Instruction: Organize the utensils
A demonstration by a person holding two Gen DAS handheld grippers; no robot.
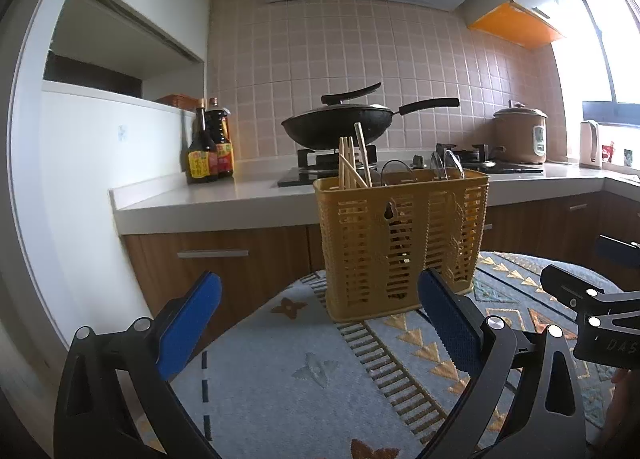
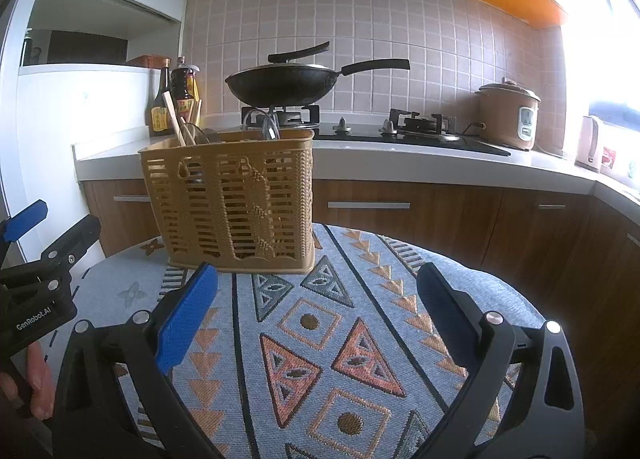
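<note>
A tan slotted plastic utensil basket point(image 1: 400, 243) stands upright on a round table with a patterned cloth point(image 1: 288, 371). Several wooden chopsticks point(image 1: 352, 163) stick up from its left compartment, and clear spoons point(image 1: 446, 165) from the middle and right ones. My left gripper point(image 1: 320, 307) is open and empty just in front of the basket. In the right wrist view the basket point(image 2: 236, 203) stands ahead and left, with chopsticks point(image 2: 178, 125) at its left end. My right gripper point(image 2: 318, 299) is open and empty over the cloth point(image 2: 340, 339).
A kitchen counter point(image 1: 224, 199) runs behind the table with sauce bottles point(image 1: 210, 147), a black wok point(image 1: 336, 125) on the stove, a rice cooker point(image 1: 520, 133) and a kettle point(image 1: 591, 143). The right gripper's body point(image 1: 600, 307) shows at the right edge.
</note>
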